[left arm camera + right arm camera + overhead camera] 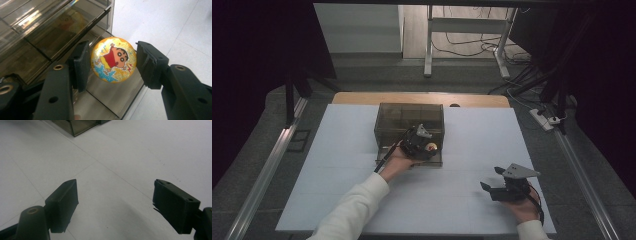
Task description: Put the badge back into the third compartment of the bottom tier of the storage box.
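Observation:
A glittery yellow ball (113, 60) with a cartoon figure on it sits between the two black jaws of my left gripper (112, 63), and both pads touch its sides. It hangs just above the pulled-out drawer (110, 98) of a smoky clear drawer box (409, 120). From above, the left gripper (426, 144) is at the box's front with the ball (431, 146) at its tip. My right gripper (490, 178) rests open low over the white table sheet (462, 200) at the front right, with nothing between its pads (62, 202).
The box's corner (75, 126) lies far ahead of the right gripper. The white sheet covers a wooden table (362, 97). Metal rails (267, 170) run along both sides, and cables and a power strip (542, 119) lie on the floor at the right.

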A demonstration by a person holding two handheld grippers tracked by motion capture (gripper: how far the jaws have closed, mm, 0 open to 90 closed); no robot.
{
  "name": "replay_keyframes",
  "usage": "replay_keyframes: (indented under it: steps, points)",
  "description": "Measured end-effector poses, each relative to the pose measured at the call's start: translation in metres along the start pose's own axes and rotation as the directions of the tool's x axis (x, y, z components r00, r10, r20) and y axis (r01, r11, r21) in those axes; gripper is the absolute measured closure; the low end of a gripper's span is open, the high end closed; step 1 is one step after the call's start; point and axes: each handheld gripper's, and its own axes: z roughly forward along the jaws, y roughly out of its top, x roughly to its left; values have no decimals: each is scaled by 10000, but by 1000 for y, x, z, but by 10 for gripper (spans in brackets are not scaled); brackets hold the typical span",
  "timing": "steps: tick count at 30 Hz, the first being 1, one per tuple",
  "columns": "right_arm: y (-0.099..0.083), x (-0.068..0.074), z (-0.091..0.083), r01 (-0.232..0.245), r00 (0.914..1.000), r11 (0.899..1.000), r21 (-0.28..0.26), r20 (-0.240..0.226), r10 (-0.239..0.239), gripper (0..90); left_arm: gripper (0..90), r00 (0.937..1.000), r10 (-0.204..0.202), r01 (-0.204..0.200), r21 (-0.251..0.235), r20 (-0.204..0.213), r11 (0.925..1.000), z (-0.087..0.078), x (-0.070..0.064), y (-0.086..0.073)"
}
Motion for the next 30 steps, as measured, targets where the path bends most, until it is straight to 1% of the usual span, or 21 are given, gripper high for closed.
replay_keyframes:
  steps: [10, 14, 18, 30]
  points:
    - [0, 0, 0, 23, 10000, 10000, 16, 0, -23, 200, 465, 10000, -21, 21, -26, 0, 10000, 2, -1, -1]
    - [0, 0, -1, 35, 10000, 10000, 39, 25, -35, 200, 400, 9999, 102, -102, 24, 1, 9999, 2, -2, -2]
    - [0, 0, -1, 37, 10000, 10000, 36, 29, -37, 200, 378, 10000, 60, -60, -24, 22, 10000, 0, -2, -3]
    - [0, 0, 0, 40, 10000, 10000, 64, 34, -40, 200, 357, 9999, 25, -22, -237, 121, 9997, -8, -5, -5]
